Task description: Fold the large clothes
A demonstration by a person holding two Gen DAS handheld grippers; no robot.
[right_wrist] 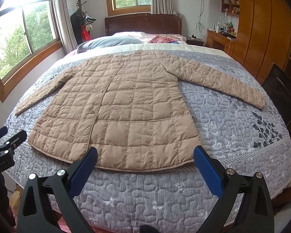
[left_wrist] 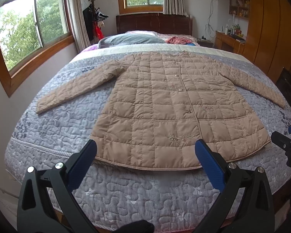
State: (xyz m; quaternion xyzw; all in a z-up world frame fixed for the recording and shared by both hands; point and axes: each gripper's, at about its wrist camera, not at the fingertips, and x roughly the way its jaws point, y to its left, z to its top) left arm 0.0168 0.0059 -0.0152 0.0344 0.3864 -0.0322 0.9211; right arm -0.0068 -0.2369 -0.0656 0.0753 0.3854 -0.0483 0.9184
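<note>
A tan quilted coat lies flat and face up on the bed, buttoned, both sleeves spread outward, hem toward me. It also shows in the right wrist view. My left gripper is open and empty, hovering just above the hem's left half. My right gripper is open and empty above the hem's right half. The right gripper's tip shows at the right edge of the left wrist view; the left gripper's tip shows at the left edge of the right wrist view.
The bed has a grey-blue quilted cover. A grey pillow and red clothing lie by the dark headboard. A coat rack stands at the left, a wooden wardrobe and desk at the right.
</note>
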